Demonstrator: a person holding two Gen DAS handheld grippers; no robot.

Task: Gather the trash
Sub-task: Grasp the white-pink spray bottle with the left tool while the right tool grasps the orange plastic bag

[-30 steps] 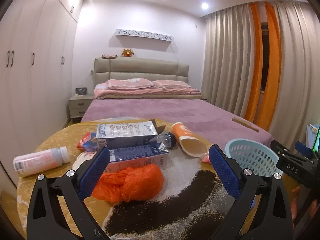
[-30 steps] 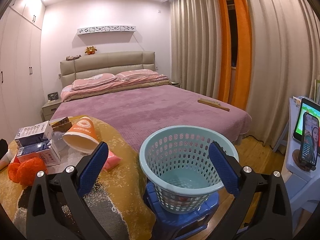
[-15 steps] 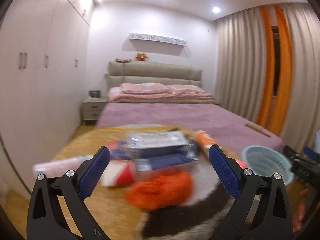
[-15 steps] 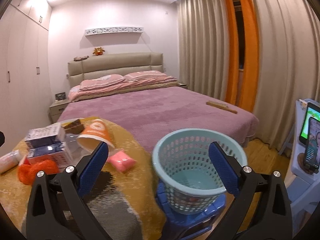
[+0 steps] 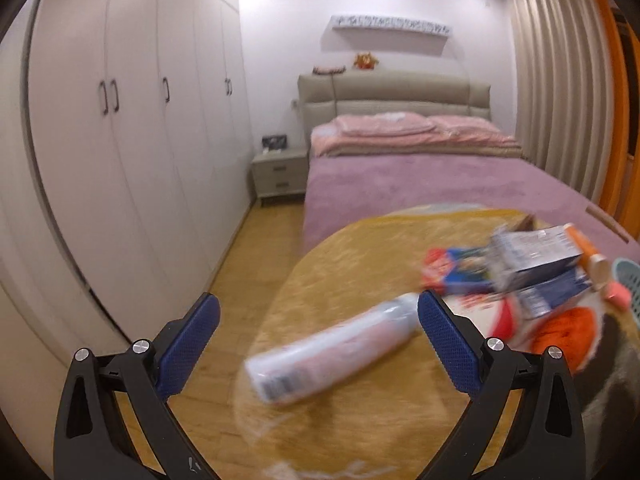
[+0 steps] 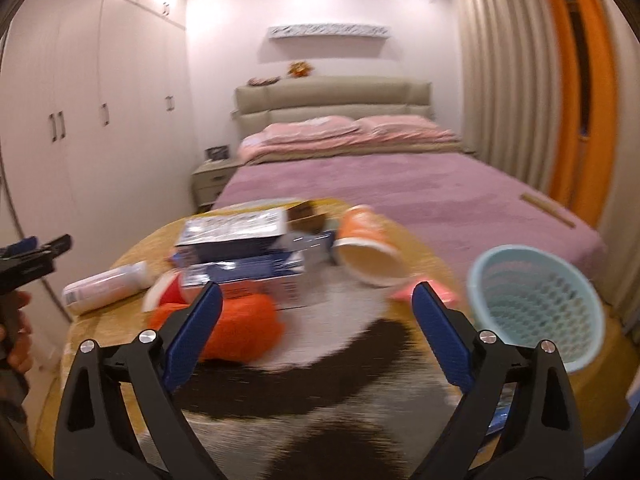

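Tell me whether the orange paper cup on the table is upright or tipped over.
Tipped over. The orange paper cup lies on its side on the table, its open mouth facing the camera, next to the boxes.

On my table [image 6: 420, 258]: two blue-and-white cartons [image 6: 234, 230], stacked at 12 o'clock; one plastic bottle [image 5: 332, 352] lying at 9; one orange paper cup [image 6: 366, 250] tipped at 1; one orange mesh bag [image 6: 240, 326]; one pink packet [image 6: 426, 294]; one red-and-blue wrapper [image 5: 456, 270]. One pale blue basket [image 6: 538, 304] at 3.
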